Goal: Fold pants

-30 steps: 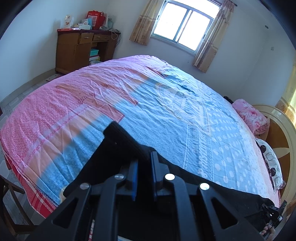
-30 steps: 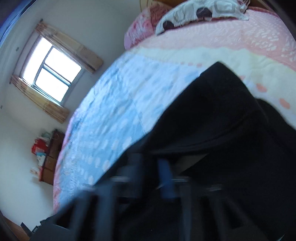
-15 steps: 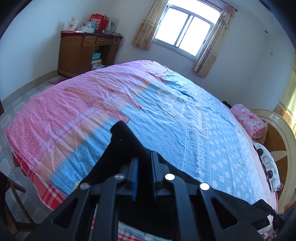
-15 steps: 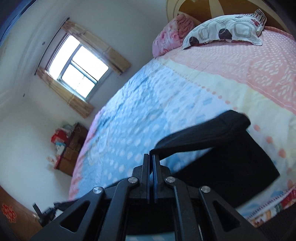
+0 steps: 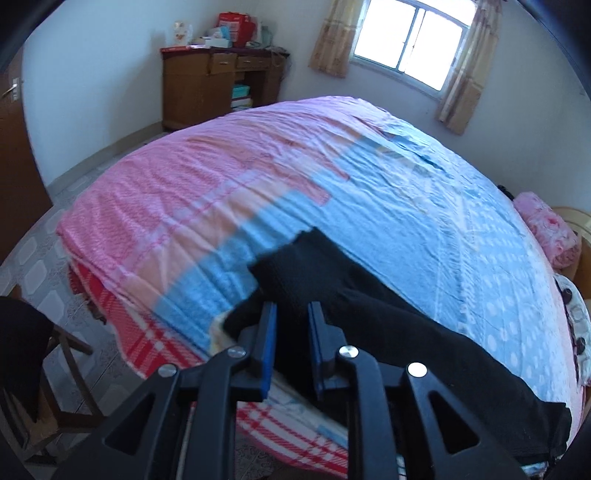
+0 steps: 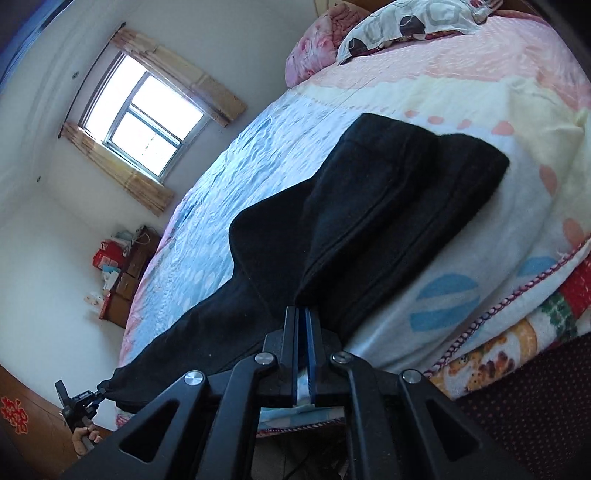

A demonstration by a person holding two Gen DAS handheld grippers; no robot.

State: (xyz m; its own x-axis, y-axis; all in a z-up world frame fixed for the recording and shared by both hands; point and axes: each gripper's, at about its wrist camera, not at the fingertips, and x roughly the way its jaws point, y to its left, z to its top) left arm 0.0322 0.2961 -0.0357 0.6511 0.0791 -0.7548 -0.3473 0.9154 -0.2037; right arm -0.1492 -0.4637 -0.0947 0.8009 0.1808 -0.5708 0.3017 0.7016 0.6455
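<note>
Black pants (image 5: 369, 314) lie stretched along the near edge of the bed (image 5: 406, 206). The leg end is at my left gripper (image 5: 291, 314), whose jaws are opening; the black cloth runs between the blue pads (image 5: 267, 343), which stand slightly apart from it. In the right wrist view the wider waist end of the pants (image 6: 388, 206) rests folded over on the quilt (image 6: 258, 155). My right gripper (image 6: 303, 310) is shut, pinching the cloth's near edge at its tips. The left gripper (image 6: 99, 391), held in a hand, shows far down at the leg end.
A wooden desk (image 5: 218, 88) with boxes stands by the far wall, a window (image 5: 410, 40) beside it. A chair (image 5: 44, 369) with dark cloth stands at the lower left on the tiled floor. Pillows (image 6: 406, 26) lie at the headboard. A brown door (image 5: 14, 166) is at the left.
Both grippers came down and the pants, held raised before, now lie along the bed's edge. The left jaws stand a little wider apart. The right view has swung across the bed.
</note>
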